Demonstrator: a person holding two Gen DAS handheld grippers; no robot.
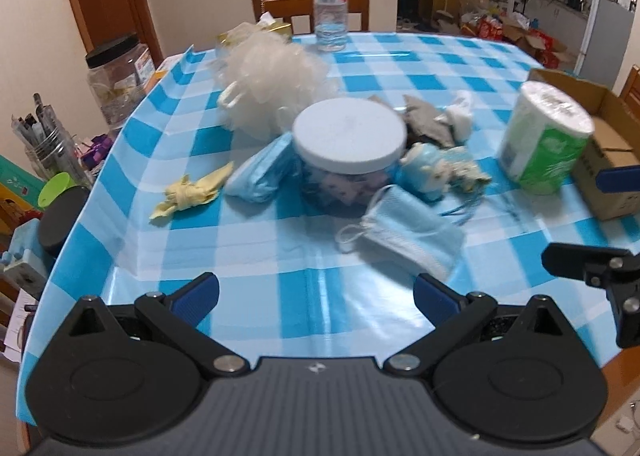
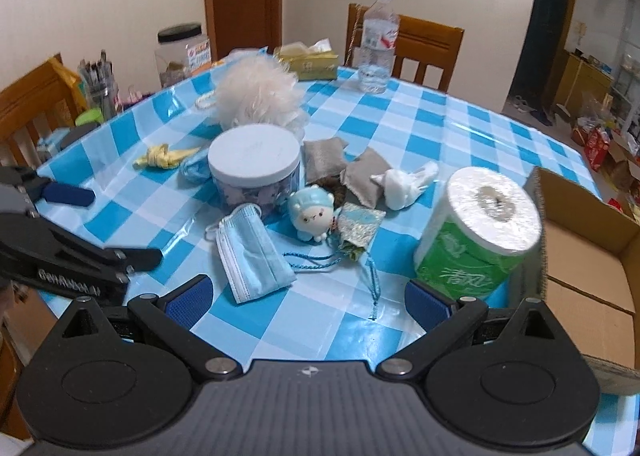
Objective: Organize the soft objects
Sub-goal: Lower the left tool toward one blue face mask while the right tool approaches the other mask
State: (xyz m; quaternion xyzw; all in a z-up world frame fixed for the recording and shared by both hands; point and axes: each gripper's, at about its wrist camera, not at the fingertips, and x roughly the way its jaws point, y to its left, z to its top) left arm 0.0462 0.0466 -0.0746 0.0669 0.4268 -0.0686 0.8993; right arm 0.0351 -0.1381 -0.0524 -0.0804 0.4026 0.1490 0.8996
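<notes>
Soft items clustered mid-table on blue checked tablecloth [image 2: 460, 124]: folded blue face mask [image 2: 252, 252] nearest, just beside small blue plush toy [image 2: 314, 214] and white-lidded jar [image 2: 256, 166]. White mesh bath pouf [image 2: 258, 94] behind jar; knotted yellow cloth [image 2: 160, 156] to its left. Wrapped toilet roll [image 2: 480, 228] stands against open cardboard box [image 2: 592, 256]. Left gripper [image 1: 316, 296] and right gripper [image 2: 306, 296] both spread wide, empty, above the near table edge

blue mask [image 2: 252, 252] flat, plush [image 2: 314, 214] beside
</notes>
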